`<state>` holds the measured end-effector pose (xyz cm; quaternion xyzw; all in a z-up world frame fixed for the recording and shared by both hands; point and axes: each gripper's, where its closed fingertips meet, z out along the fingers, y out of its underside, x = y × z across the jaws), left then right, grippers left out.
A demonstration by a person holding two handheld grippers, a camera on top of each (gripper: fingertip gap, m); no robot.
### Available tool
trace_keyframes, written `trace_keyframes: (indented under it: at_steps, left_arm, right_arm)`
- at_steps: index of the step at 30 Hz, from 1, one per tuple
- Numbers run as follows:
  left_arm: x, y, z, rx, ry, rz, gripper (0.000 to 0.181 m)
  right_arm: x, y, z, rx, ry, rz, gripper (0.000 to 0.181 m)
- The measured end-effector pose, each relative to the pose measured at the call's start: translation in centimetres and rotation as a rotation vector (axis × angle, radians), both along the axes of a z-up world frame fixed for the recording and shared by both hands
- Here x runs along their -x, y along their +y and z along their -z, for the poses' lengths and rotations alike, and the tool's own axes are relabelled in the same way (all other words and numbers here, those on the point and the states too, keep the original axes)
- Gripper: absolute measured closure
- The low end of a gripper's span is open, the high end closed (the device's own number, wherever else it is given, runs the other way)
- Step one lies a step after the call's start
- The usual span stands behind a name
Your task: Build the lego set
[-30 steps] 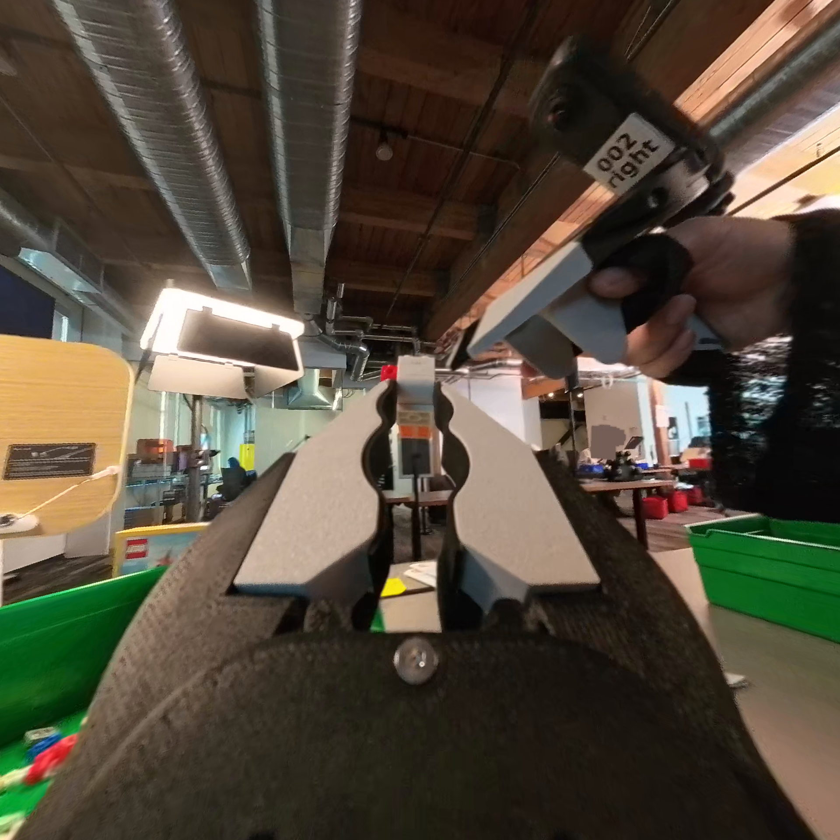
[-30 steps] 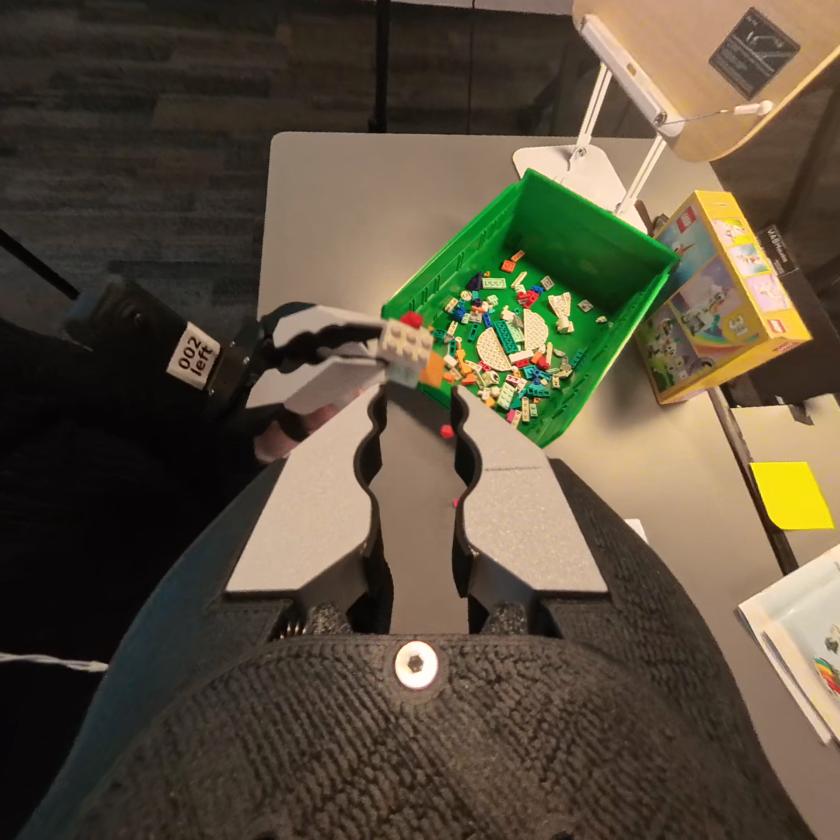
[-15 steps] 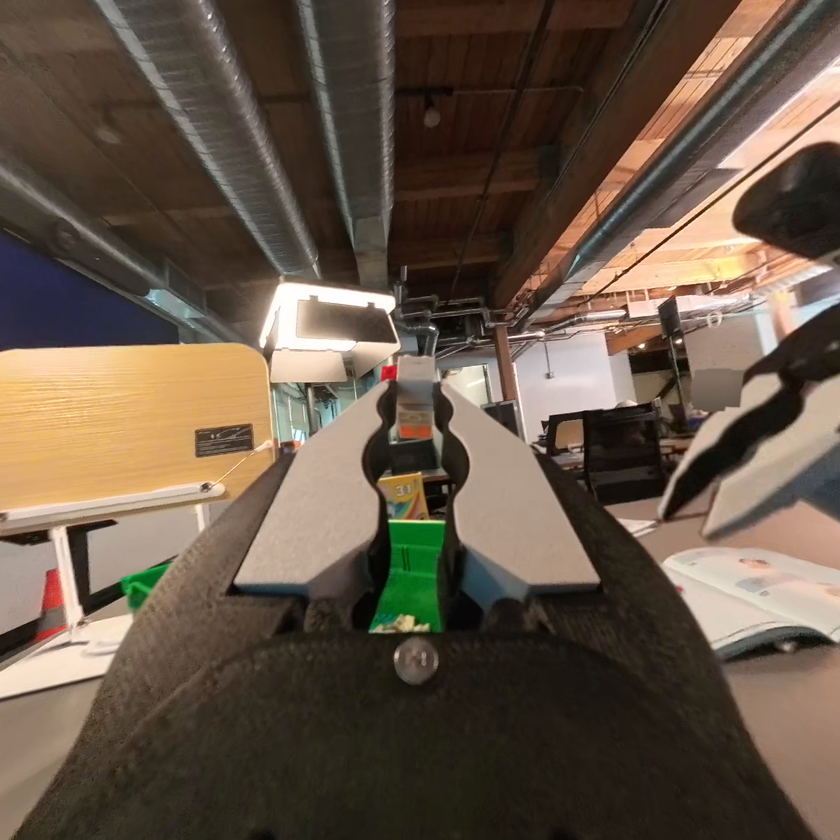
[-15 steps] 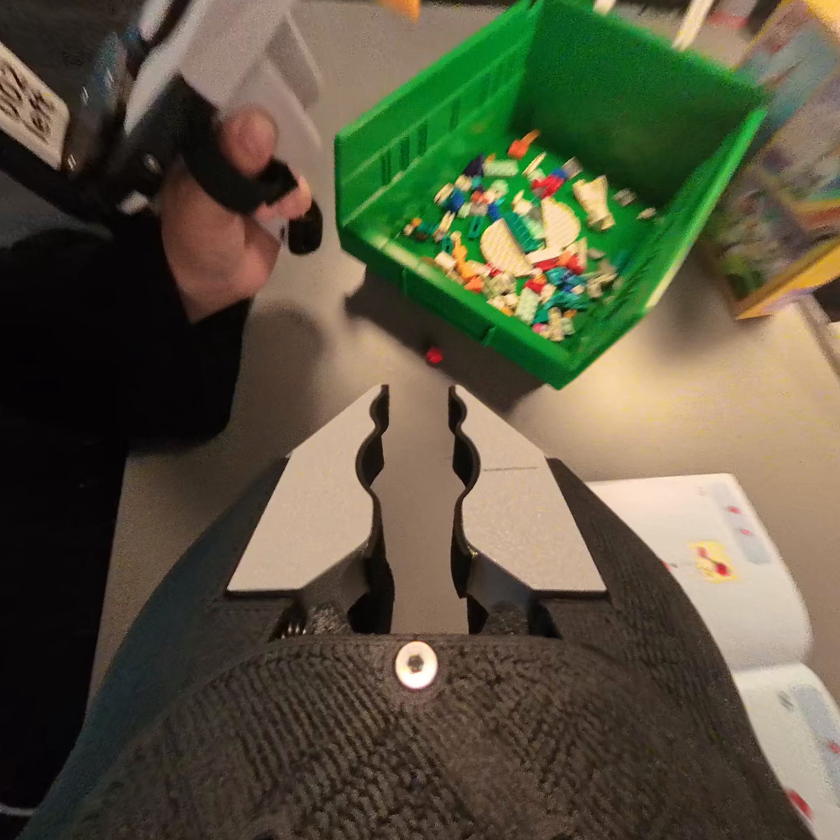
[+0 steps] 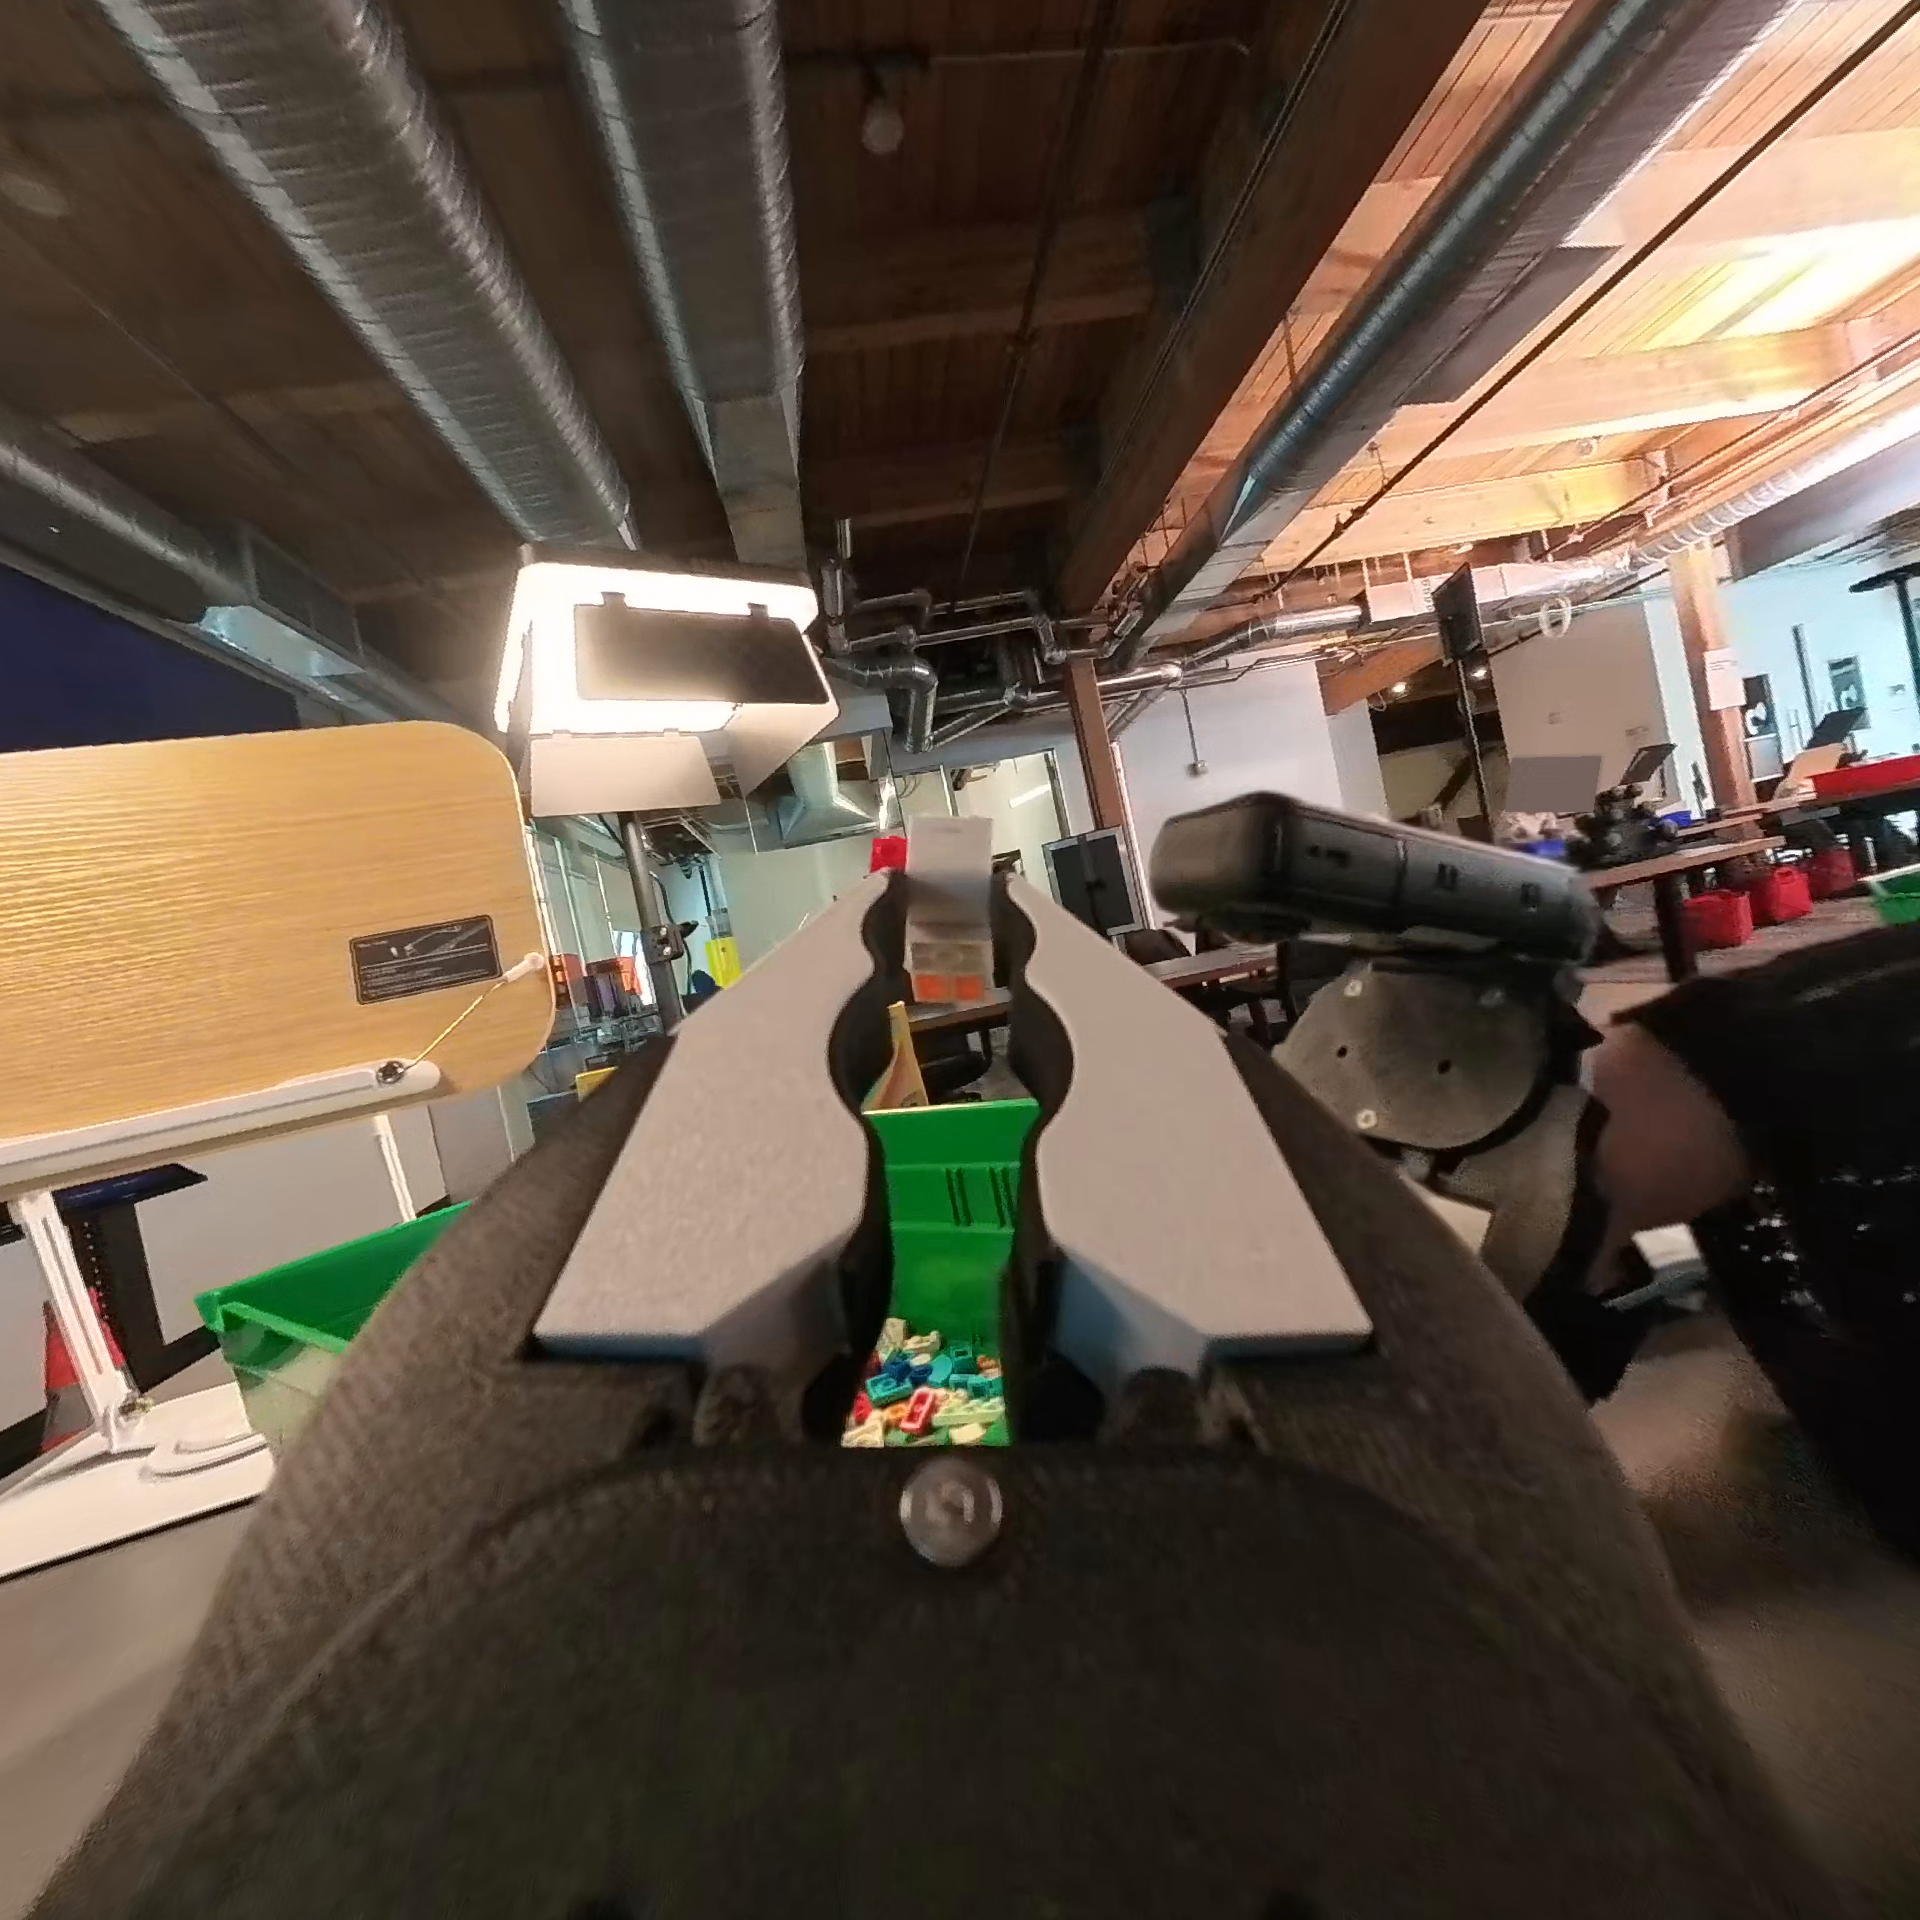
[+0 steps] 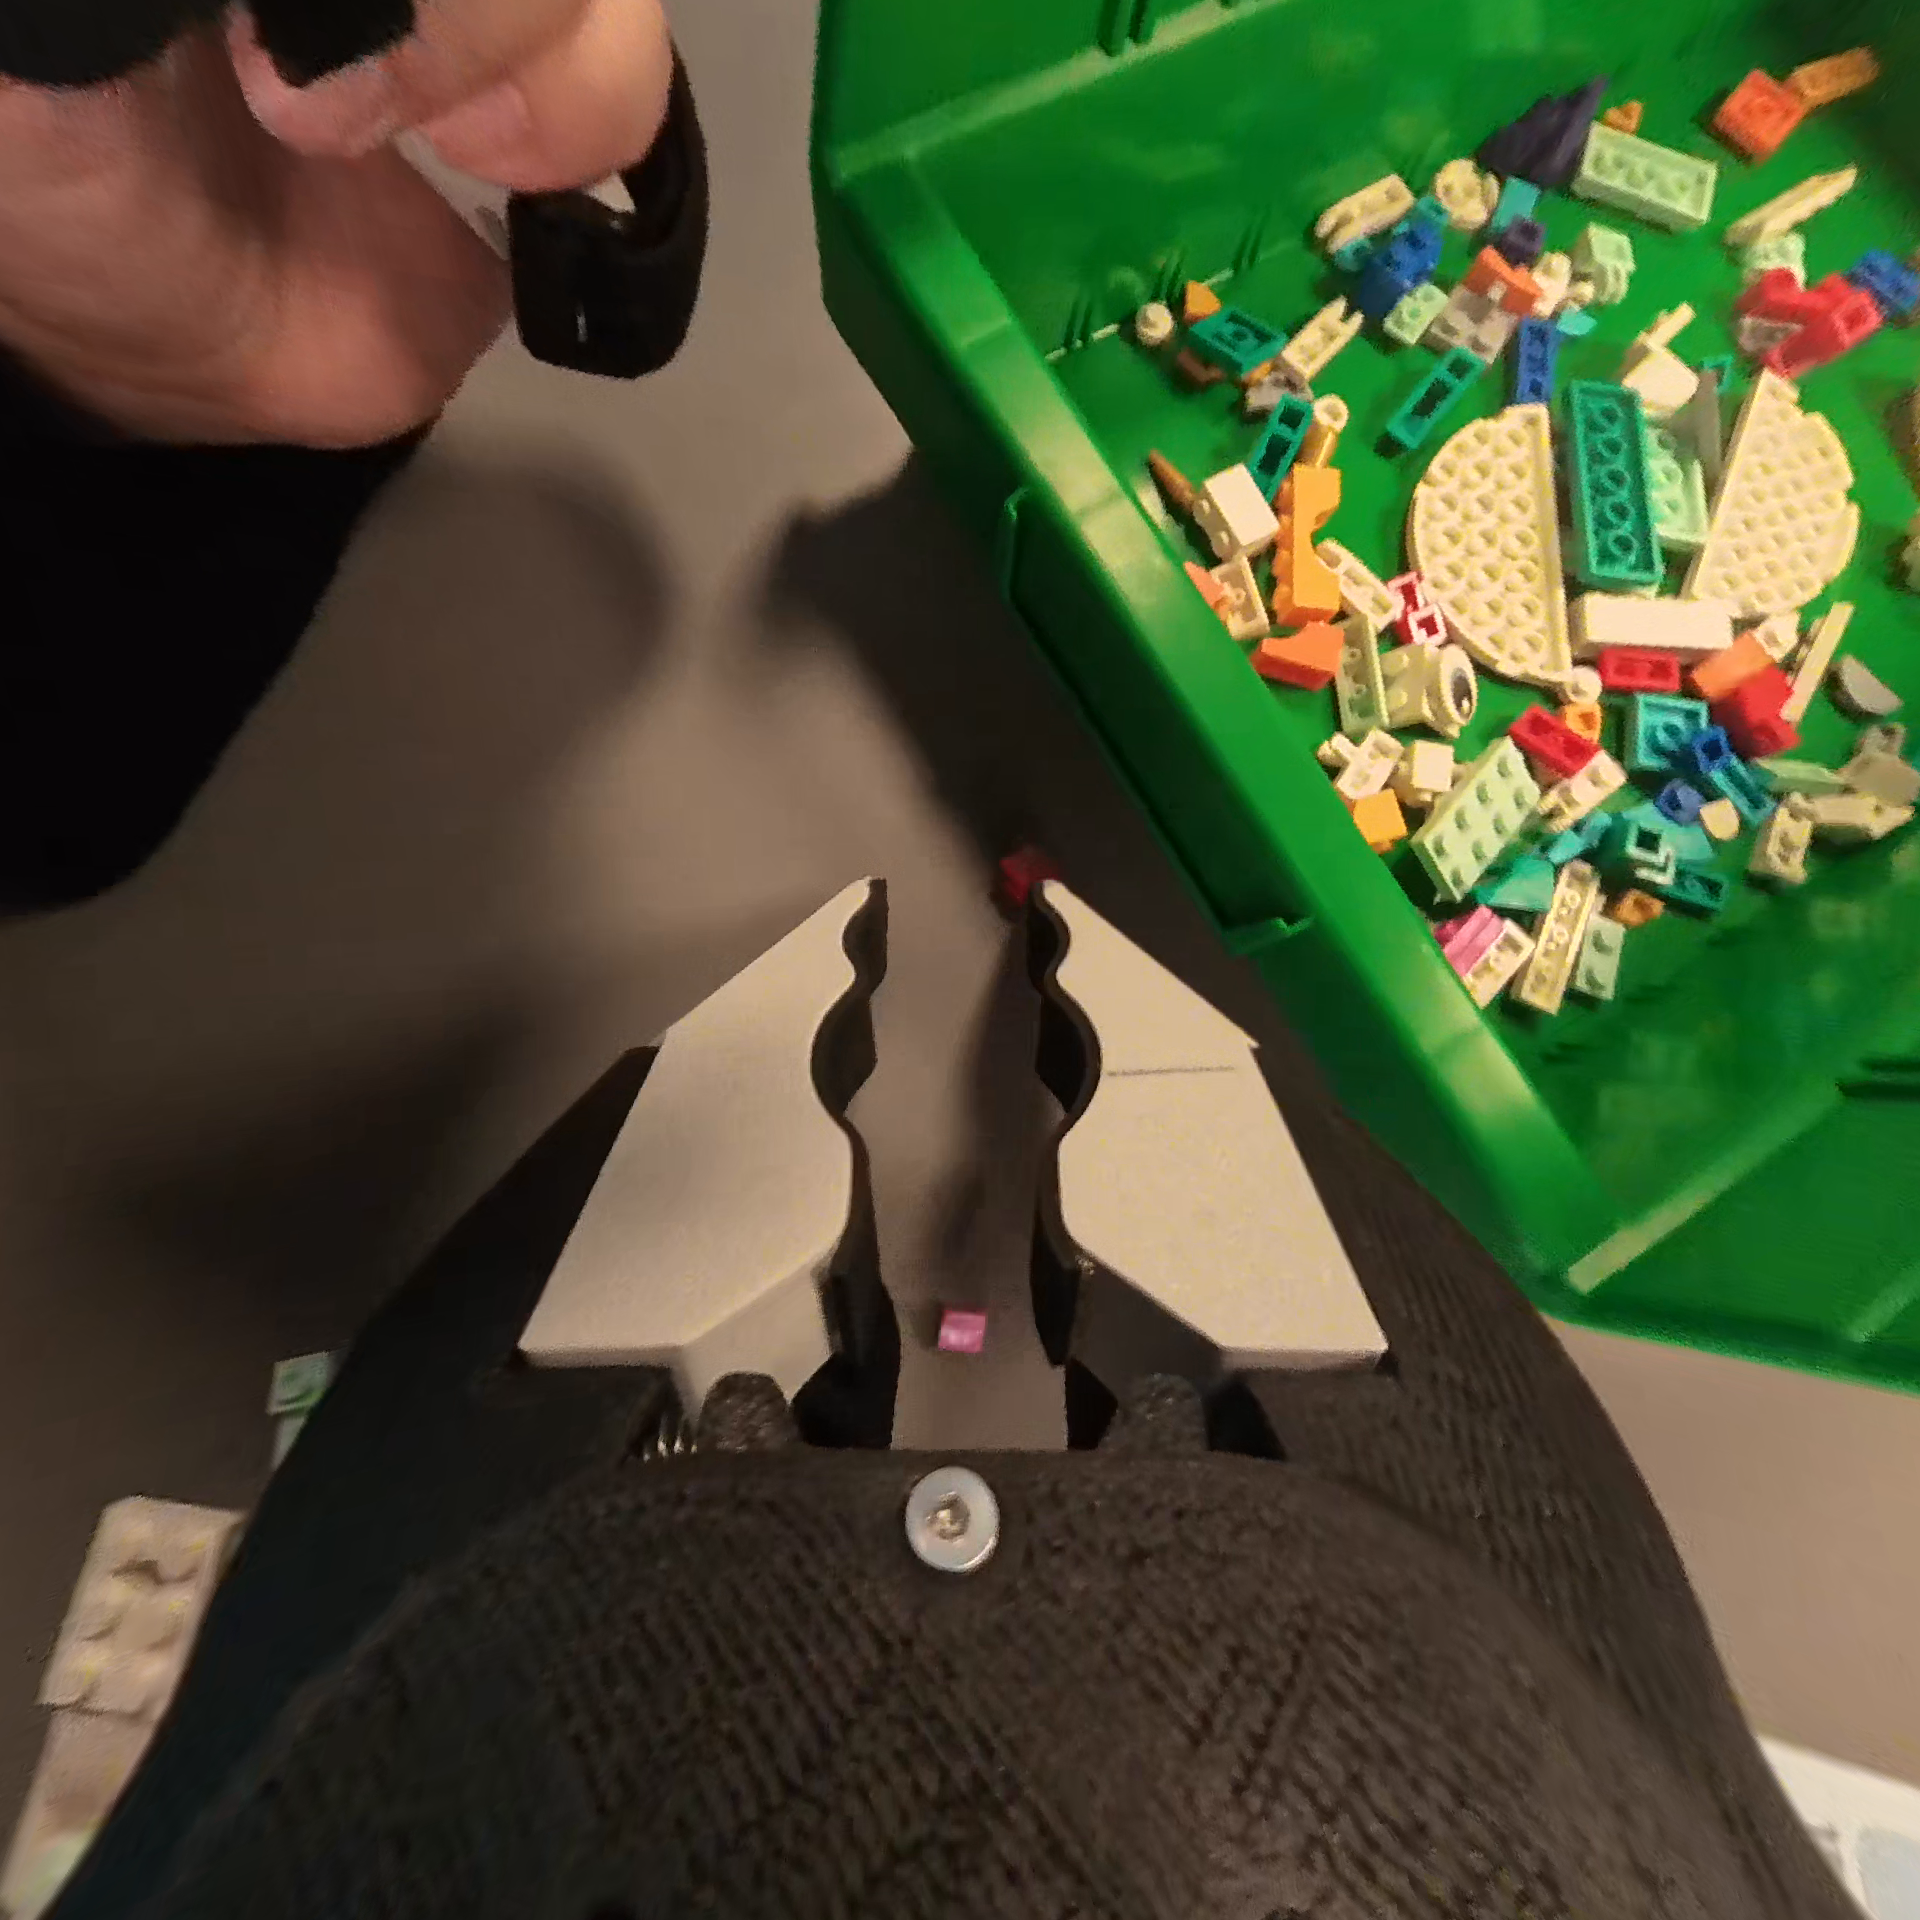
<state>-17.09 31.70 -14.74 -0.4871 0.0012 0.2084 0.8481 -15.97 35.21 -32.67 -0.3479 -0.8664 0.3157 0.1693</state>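
My left gripper (image 5: 948,885) is shut on a small lego assembly (image 5: 945,935) of white-grey bricks with an orange underside and a red piece at its top left, held up in the air. Below it is the green bin (image 5: 951,1174) of loose bricks. My right gripper (image 6: 956,894) is open and empty, low over the grey table beside the green bin (image 6: 1039,436). A small red brick (image 6: 1027,871) lies on the table at its right fingertip. A small pink brick (image 6: 960,1331) lies on the table between its fingers. The right gripper's black body (image 5: 1382,997) shows in the left wrist view.
Many mixed loose bricks (image 6: 1507,582) fill the bin floor. A person's hand (image 6: 312,208) holding the left gripper is at the top left. A pale plate (image 6: 125,1600) lies at the lower left, a booklet corner (image 6: 1860,1849) at the lower right. A wooden board on a white stand (image 5: 249,904) stands left. There is about 20 cm between the tips of the two grippers. To reach the pale plate (image 6: 125,1600) in a straight line is about 15 cm for my right fingers, about 20 cm for my left.
My right gripper has dropped close to the table by the bin's near corner, still open. My left gripper keeps the assembly and has tilted down toward the bin.
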Motion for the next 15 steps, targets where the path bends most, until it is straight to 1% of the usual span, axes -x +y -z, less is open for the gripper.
trace_keyframes:
  at_steps: [4,9,15]
  left_arm:
    - [0.1,-0.1,-0.2,-0.008,0.001,-0.002,0.167]
    - [0.2,-0.1,-0.2,-0.006,-0.007,0.007,0.167]
    - [0.1,0.2,0.0,0.008,-0.008,0.019,0.166]
  right_arm:
    - [0.8,0.2,0.1,0.012,0.059,-0.059,0.156]
    - [1.4,0.2,0.3,0.016,0.064,-0.094,0.158]
    - [2.0,0.1,0.4,0.012,0.077,-0.065,0.166]
